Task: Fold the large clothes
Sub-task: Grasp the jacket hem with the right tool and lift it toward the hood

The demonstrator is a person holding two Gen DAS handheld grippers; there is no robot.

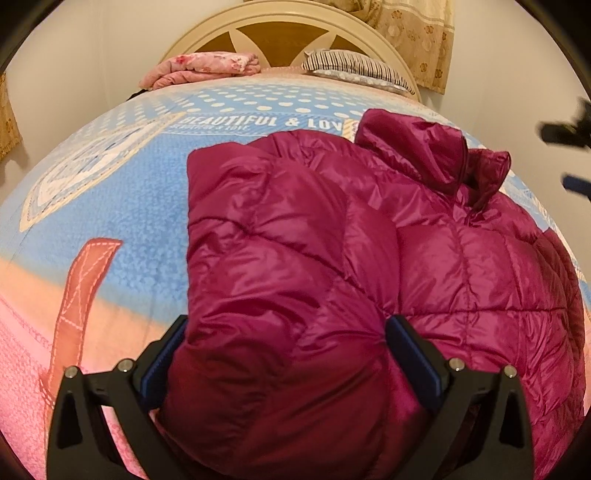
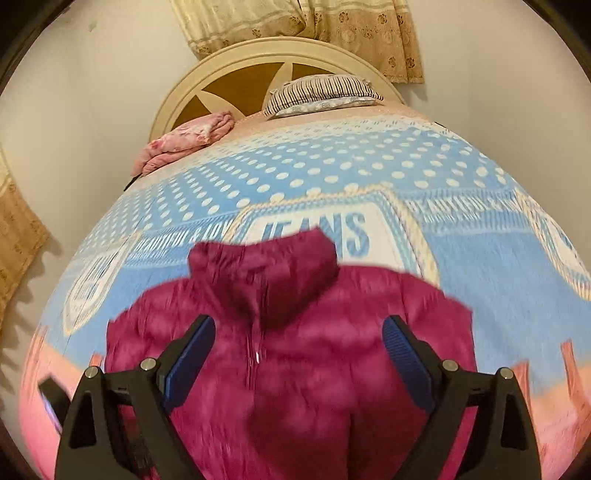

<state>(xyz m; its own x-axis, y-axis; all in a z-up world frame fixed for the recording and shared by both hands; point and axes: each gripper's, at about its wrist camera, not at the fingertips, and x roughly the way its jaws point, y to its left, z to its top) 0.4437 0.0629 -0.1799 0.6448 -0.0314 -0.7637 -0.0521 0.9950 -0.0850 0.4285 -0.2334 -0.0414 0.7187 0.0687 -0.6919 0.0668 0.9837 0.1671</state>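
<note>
A magenta puffer jacket (image 1: pixel 369 240) lies on the bed, collar (image 1: pixel 424 147) toward the headboard, with its left side folded over the body. My left gripper (image 1: pixel 286 354) is open, and the folded puffy fabric bulges between its blue pads (image 1: pixel 413 354) and touches both. In the right wrist view the jacket (image 2: pixel 295 350) is blurred, zipper up the middle. My right gripper (image 2: pixel 299 354) hangs open above its chest with nothing between the fingers. The right gripper shows as a dark blur (image 1: pixel 565 133) at the right edge of the left wrist view.
The bedspread (image 2: pixel 369 177) is blue with white dots and turns pink near me. A folded pink blanket (image 1: pixel 203 68) and a striped pillow (image 1: pixel 354 66) lie by the cream headboard (image 2: pixel 236 62). Curtains (image 2: pixel 295 22) hang behind.
</note>
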